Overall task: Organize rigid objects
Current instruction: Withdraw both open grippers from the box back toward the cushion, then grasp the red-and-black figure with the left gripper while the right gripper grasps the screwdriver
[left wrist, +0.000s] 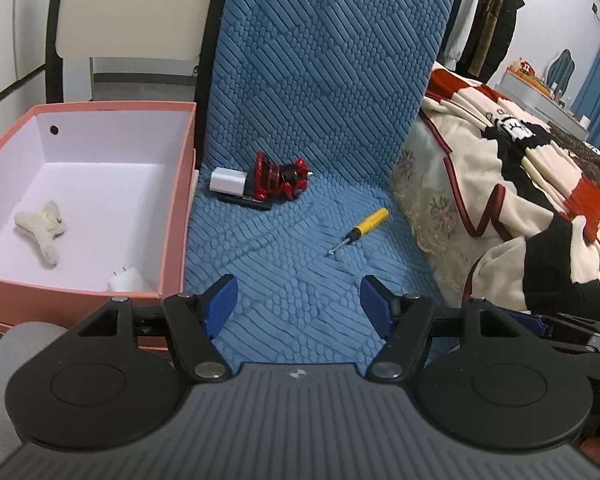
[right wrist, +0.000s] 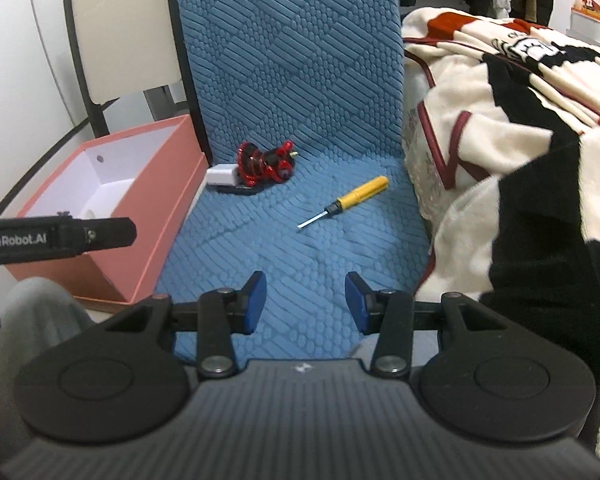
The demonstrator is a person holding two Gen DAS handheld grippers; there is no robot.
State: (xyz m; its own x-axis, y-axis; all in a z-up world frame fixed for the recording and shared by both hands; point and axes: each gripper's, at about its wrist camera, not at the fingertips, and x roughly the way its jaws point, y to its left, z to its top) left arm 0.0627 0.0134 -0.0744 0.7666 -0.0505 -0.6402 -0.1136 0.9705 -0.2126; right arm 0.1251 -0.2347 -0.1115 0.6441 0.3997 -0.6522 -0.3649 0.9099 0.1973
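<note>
A yellow screwdriver [left wrist: 363, 227] lies on the blue textured mat [left wrist: 308, 120]; it also shows in the right wrist view [right wrist: 350, 200]. A red and black toy [left wrist: 281, 176] and a white charger block [left wrist: 228, 182] rest on a flat black item at the mat's back left; both show in the right wrist view, the toy [right wrist: 266, 162] and the block [right wrist: 222, 175]. A pink box [left wrist: 178, 216] at the left holds a beige hair claw [left wrist: 42, 228] and a white plug [left wrist: 126, 280]. My left gripper [left wrist: 298, 306] is open and empty above the mat. My right gripper [right wrist: 305, 302] is open and empty.
A cream, red and black blanket [left wrist: 520, 184] is piled at the right beside the mat. A folding chair [left wrist: 132, 12] stands behind the box. The left gripper's black body [right wrist: 60, 236] crosses the right wrist view over the pink box [right wrist: 152, 200].
</note>
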